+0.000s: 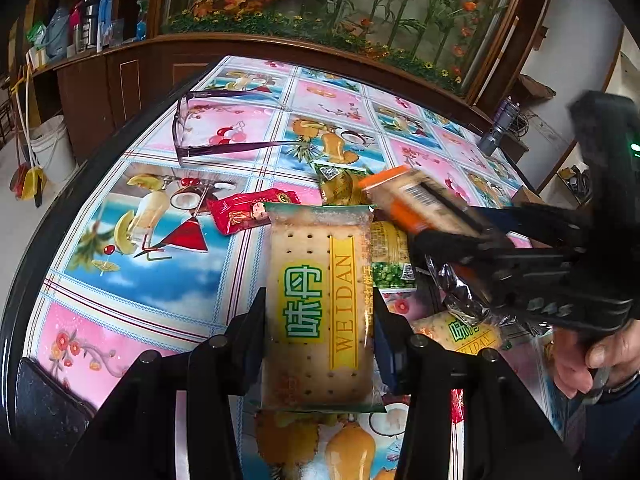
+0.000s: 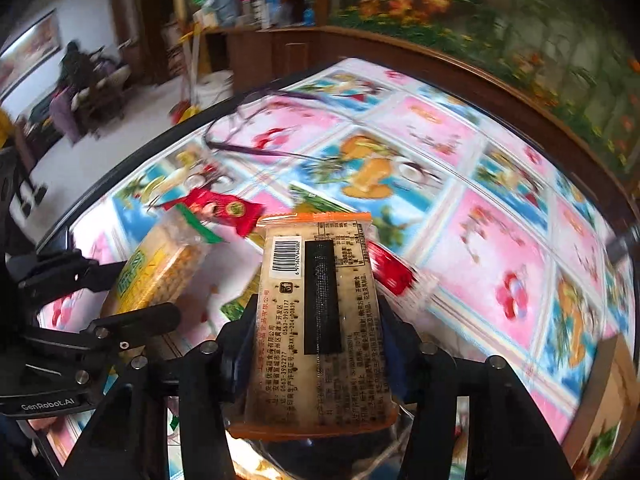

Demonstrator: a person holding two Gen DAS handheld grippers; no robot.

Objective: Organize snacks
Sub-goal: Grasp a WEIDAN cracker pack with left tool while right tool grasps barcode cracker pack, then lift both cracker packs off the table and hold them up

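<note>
The left gripper (image 1: 320, 320) is clamped on a green-edged WEIDAN cracker packet (image 1: 318, 304), a flat pale rectangle printed with a dotted cracker, green characters and a yellow band; its long axis runs straight away from the camera, far end pointing toward the middle of the table (image 1: 120, 264). The right gripper (image 2: 318, 328) is closed on an orange-edged packet (image 2: 320, 320), held back side up so that a barcode, small print and a dark strip show, its long axis likewise pointing away along the fingers. Both packets are held above the fruit-patterned tablecloth. The left wrist view alone shows the orange-edged packet from the side, blurred, to the right of the cracker packet, and below it a heap of more snacks (image 1: 390, 260) with a second WEIDAN packet (image 1: 468, 334) at near right. A red packet (image 1: 248, 210) lies on the cloth to the left, and purple-framed glasses (image 1: 208, 128) rest farther away.
</note>
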